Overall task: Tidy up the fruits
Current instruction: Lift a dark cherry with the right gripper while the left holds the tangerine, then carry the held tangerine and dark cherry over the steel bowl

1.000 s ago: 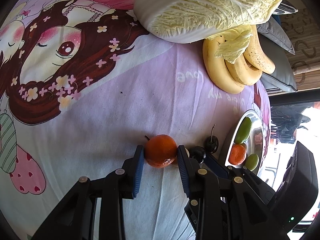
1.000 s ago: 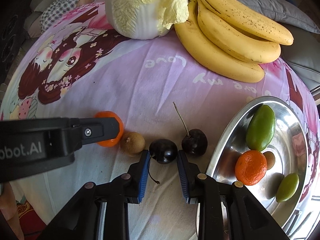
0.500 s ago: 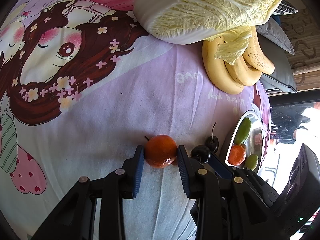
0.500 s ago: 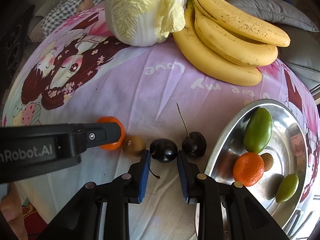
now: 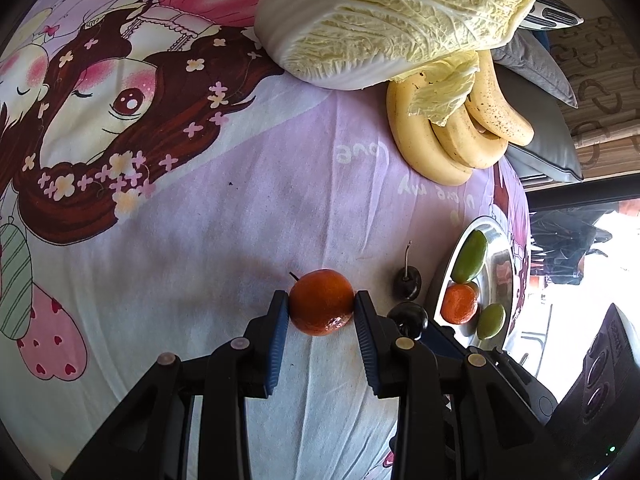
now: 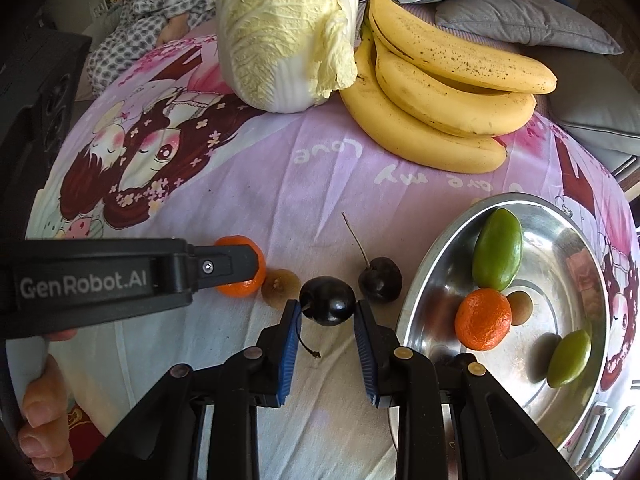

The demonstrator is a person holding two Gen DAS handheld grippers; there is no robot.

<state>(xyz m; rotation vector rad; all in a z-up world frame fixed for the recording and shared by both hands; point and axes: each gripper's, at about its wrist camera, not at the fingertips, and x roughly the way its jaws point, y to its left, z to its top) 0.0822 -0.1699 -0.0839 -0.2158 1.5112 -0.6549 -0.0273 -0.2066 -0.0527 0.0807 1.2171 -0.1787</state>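
Note:
My left gripper is shut on an orange tangerine low over the pink cartoon sheet. My right gripper is shut on a dark cherry, held a little above the sheet with its stem dangling below. A second cherry with an upright stem lies just beyond it, and a small brown fruit lies to its left. At the right, a steel bowl holds a long green fruit, a tangerine, a small green fruit and a brown one.
A napa cabbage and a bunch of bananas lie at the far side of the sheet. Grey pillows sit behind them. A black speaker stands at the left. A person's fingers hold the left gripper's handle.
My right gripper has risen with the cherry, pulling it away from the second cherry and the sheet. The left gripper and its tangerine have stayed put.

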